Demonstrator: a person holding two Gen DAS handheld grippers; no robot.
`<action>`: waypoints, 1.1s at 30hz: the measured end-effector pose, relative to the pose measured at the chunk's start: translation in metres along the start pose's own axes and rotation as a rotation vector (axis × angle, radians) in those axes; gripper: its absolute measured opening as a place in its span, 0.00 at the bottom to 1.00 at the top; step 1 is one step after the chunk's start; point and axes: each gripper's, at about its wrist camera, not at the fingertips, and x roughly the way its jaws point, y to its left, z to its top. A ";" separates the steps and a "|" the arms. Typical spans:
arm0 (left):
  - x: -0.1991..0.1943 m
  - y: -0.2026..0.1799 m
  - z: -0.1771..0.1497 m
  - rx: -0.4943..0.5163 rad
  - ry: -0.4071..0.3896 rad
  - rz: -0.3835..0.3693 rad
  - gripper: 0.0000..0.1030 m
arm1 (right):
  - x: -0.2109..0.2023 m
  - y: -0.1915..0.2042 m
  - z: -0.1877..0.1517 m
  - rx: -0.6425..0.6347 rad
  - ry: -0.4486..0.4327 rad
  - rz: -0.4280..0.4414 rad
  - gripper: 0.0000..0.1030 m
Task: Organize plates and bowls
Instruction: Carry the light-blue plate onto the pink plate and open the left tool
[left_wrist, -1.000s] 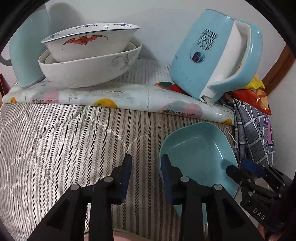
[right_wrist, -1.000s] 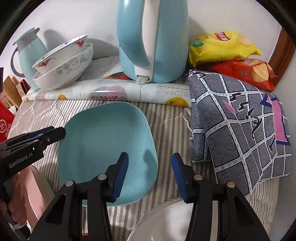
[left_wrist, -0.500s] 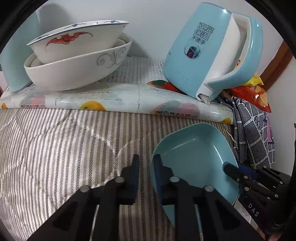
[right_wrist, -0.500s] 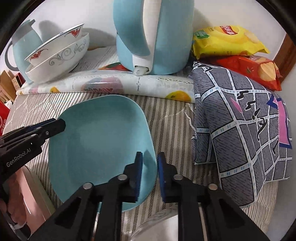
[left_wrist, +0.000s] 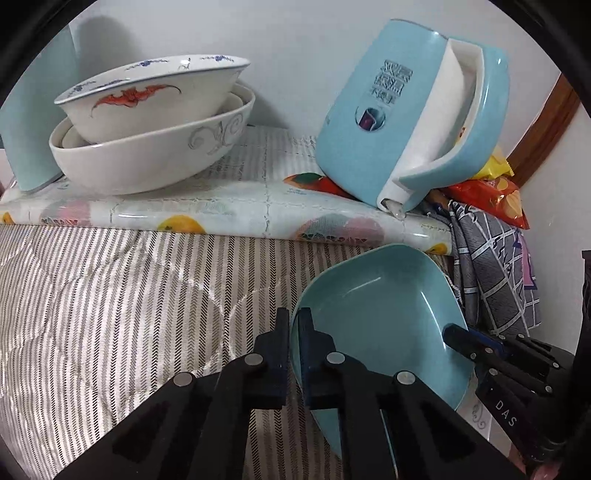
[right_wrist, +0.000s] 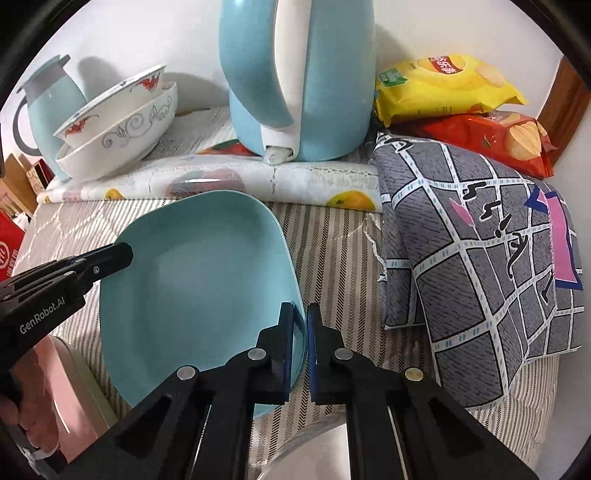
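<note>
At far left, on a fruit-print mat laid over a striped quilt, a pale blue jug stands just beside two stacked white bowls, the upper one marked with a red bat. At centre, a square-edged blue plate sits tilted above the quilt, gripped from both sides: the left gripper is clamped on the plate's left rim, one finger inside and one outside, while the right gripper is clenched on the opposite rim in the same way. Behind the plate a blue kettle stands on the mat. To the right lie a grey patterned cloth and, beyond it, a yellow chip bag and a red chip bag against the wall.
</note>
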 end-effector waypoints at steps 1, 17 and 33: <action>-0.002 0.001 0.000 -0.003 -0.003 -0.001 0.06 | -0.003 0.000 0.000 0.004 -0.006 0.006 0.06; -0.056 0.008 -0.007 -0.018 -0.057 0.014 0.05 | -0.055 0.011 -0.009 0.002 -0.099 0.047 0.06; -0.118 0.024 -0.050 -0.053 -0.114 0.053 0.05 | -0.104 0.043 -0.043 -0.048 -0.169 0.094 0.06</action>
